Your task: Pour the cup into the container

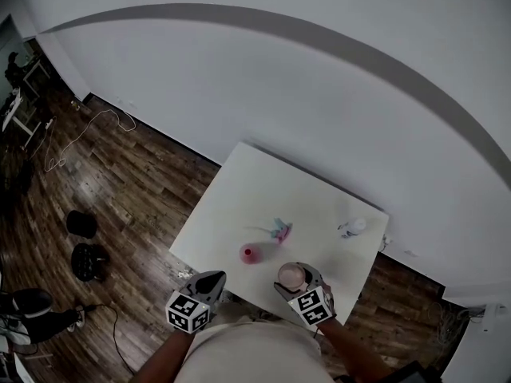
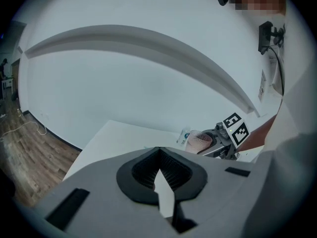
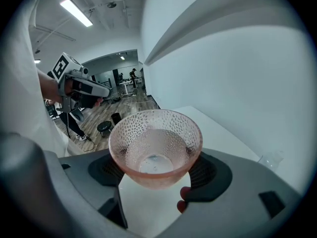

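My right gripper (image 3: 157, 175) is shut on a pink dimpled glass cup (image 3: 155, 147), held upright just above the near edge of the white table (image 1: 295, 190). Whether the cup holds clear liquid I cannot tell. In the head view this cup (image 1: 290, 274) sits at the tip of the right gripper (image 1: 295, 282). A small red container (image 1: 249, 253) stands on the table just left of it, and its red edge (image 3: 184, 203) peeks from under the jaw. My left gripper (image 1: 212, 278) hovers at the table's near left edge, shut and empty.
A pink and teal object (image 1: 279, 230) lies mid-table. A small clear bottle (image 1: 352, 227) stands near the right edge. Two black stools (image 1: 83, 242) and a cable are on the wood floor to the left. A white wall runs behind the table.
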Motion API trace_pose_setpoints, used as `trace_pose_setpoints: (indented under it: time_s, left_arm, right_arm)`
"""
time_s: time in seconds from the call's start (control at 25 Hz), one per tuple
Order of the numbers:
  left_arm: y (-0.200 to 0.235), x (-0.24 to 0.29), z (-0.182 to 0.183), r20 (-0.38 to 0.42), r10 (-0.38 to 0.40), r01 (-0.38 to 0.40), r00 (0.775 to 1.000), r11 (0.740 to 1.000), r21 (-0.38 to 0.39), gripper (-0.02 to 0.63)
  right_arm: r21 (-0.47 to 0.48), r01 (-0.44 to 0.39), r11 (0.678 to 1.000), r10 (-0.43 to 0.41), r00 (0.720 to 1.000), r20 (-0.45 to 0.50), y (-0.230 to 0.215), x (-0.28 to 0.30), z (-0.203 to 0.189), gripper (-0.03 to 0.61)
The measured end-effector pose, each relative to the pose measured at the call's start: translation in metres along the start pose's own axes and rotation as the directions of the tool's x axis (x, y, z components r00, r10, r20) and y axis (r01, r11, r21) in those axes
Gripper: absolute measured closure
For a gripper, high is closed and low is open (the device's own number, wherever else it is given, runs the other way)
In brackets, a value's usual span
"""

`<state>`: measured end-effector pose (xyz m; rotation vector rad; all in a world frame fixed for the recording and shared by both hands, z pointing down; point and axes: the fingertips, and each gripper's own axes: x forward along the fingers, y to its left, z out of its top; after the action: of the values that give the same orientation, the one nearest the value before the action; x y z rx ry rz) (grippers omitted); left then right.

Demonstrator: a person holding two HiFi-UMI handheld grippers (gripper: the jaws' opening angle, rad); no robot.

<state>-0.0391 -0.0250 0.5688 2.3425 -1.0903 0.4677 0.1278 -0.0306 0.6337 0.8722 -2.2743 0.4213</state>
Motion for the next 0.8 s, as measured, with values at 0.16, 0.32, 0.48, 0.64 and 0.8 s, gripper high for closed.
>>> trace_pose_setpoints:
  time_s: [0.16,0.32,0.48,0.64,0.8]
  left_arm:
    - [0.008,0.006,0.006,-0.017,-0.038,0.038,0.999,0.999,0.019,0.604]
    - [0.014,0.012,0.011,-0.024,-0.075,0.076,0.997,0.997,0.028,0.604]
    - [0.023,0.014,0.019,-0.018,-0.102,0.103,0.995,0.994,0.042,0.604]
    - [0.034,0.015,0.026,-0.018,-0.12,0.121,0.993,0.992,0.046,0.603]
    - [0.035,0.017,0.022,-0.034,-0.15,0.151,0.988,0.987,0.055,0.603]
  right_arm:
    - [0.032,0.035,0.999,-0.035,0.999,-0.003,0.0,-0.003,0.006,0.216]
    - [0.058,0.063,0.996,-0.062,0.998,-0.006,0.002,-0.002,0.008,0.216]
    - [0.073,0.09,0.993,-0.089,0.996,-0.009,0.002,-0.002,0.012,0.216]
    - [0.113,0.109,0.988,-0.11,0.994,0.002,0.005,-0.002,0.023,0.216]
    - [0.142,0.131,0.981,-0.133,0.991,0.001,0.007,-0.002,0.027,0.216]
